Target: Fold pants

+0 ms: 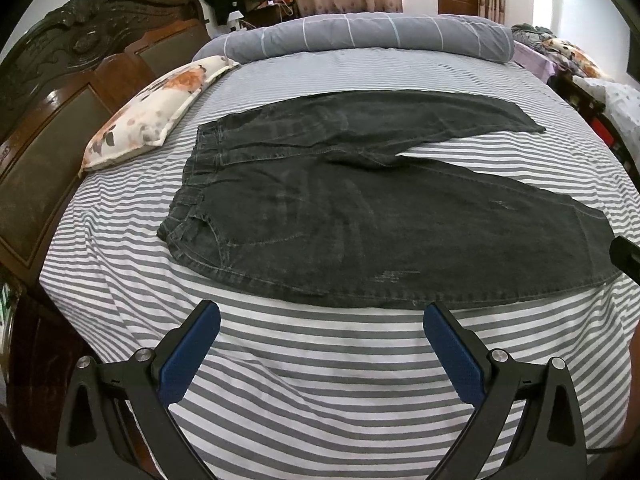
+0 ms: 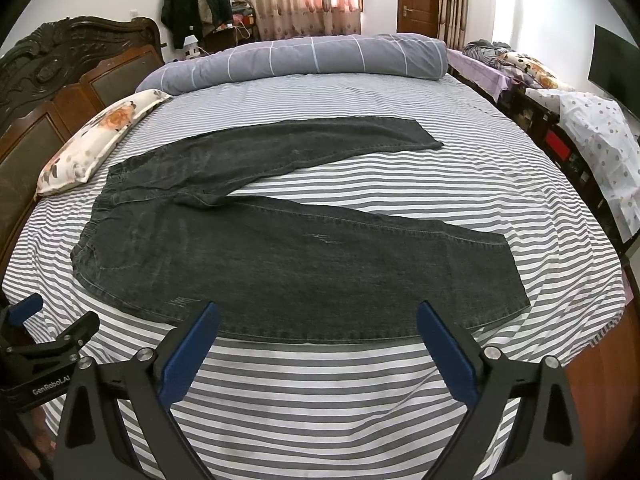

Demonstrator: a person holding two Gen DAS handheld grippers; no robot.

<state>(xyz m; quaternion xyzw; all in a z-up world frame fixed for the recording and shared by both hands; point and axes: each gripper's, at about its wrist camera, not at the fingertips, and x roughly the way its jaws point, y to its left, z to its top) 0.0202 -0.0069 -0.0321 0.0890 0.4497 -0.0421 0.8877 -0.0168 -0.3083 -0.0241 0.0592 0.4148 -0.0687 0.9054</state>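
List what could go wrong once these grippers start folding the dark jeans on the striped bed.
1. The dark grey denim jeans lie with legs splayed apart, so folding one over the other may leave them misaligned.
2. The grey-and-white striped sheet is soft and already rippled; the open left gripper or right gripper might pinch sheet along with denim.
3. The near leg's edge lies close to the bed's edge and may slide off.

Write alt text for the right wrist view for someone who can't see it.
Dark grey pants lie flat, legs spread, on a grey-and-white striped bed, waistband toward the headboard at left. The open right gripper hovers near the closest leg; a floral pillow lies by the waistband.
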